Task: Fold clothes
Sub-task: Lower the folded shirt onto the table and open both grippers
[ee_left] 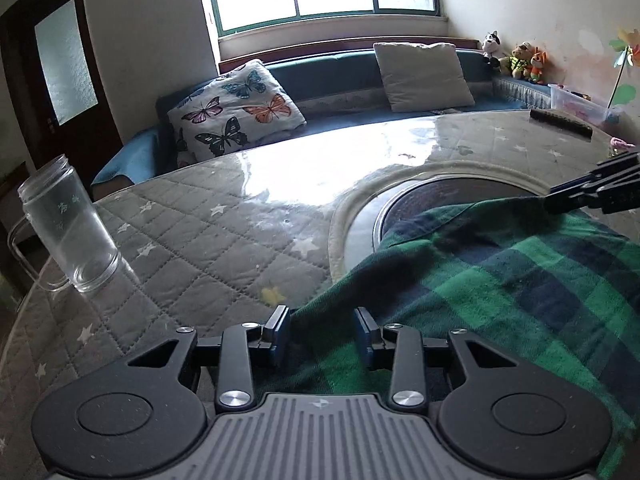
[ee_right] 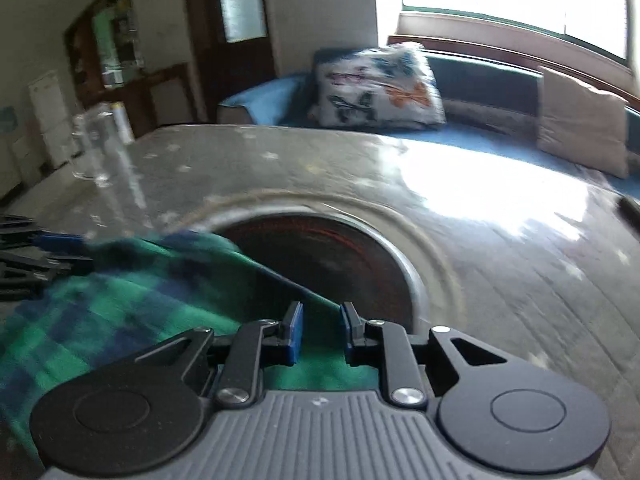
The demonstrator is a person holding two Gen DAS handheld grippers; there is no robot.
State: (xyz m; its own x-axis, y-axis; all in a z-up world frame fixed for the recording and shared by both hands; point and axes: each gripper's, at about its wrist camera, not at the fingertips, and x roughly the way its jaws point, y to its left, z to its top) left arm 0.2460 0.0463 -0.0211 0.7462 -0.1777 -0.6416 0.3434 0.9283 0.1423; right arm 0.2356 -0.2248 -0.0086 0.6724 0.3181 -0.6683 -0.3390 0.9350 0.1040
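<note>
A green and navy plaid garment lies on the round quilted table, partly covering the table's dark round centre plate. My left gripper is open at the cloth's near left edge, with fabric lying between its blue pads. In the right wrist view, the same plaid garment spreads to the left, and my right gripper is open over its right edge. The right gripper's black fingers also show at the far right of the left wrist view, touching the cloth's far corner.
A clear glass mug stands on the table's left side. A dark flat object lies at the table's far right. Behind the table runs a blue bench with a butterfly cushion, a beige cushion and plush toys.
</note>
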